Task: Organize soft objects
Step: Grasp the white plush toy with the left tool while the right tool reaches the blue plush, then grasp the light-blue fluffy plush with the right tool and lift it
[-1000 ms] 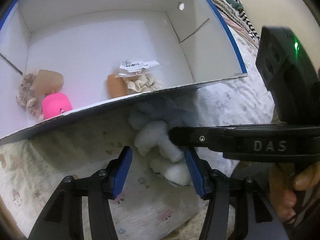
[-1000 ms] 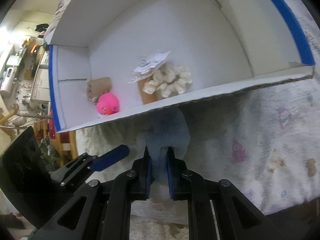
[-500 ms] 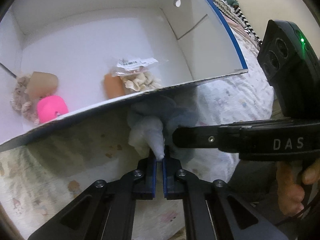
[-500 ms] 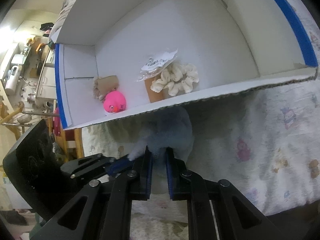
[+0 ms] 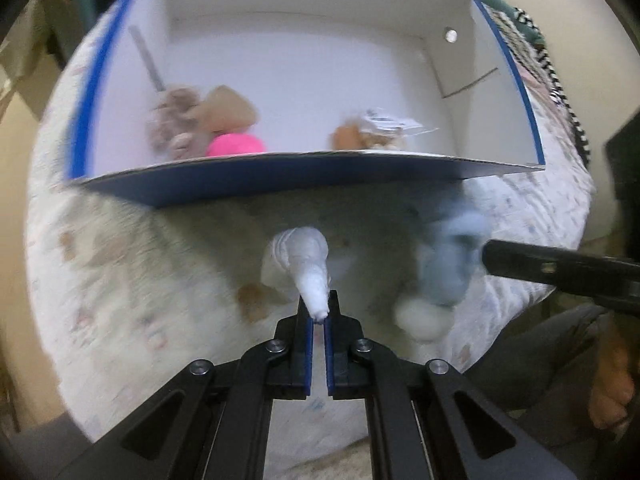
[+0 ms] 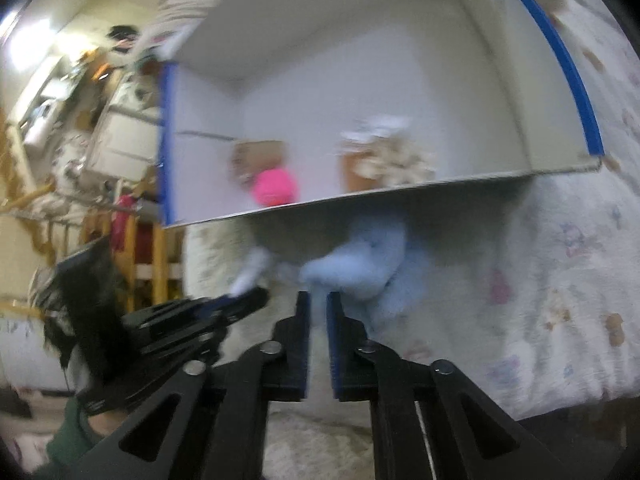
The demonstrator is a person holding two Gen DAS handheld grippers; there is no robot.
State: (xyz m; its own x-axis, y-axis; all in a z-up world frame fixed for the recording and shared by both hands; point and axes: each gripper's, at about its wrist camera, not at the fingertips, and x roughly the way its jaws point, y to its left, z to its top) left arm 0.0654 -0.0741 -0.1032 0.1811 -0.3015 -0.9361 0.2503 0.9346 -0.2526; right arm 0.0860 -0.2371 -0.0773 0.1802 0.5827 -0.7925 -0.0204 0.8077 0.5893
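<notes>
White fluffy sock (image 5: 308, 268) hung pinched by its tip in the left gripper (image 5: 319, 322), jaws clamped on it, just near of the white box (image 5: 280, 176). Blue fluffy sock (image 6: 364, 260), blurred, looked clamped in the right gripper (image 6: 318, 312). Both seemed light, limp and compressible; a bunched fold would give surer hold than a tip.
</notes>
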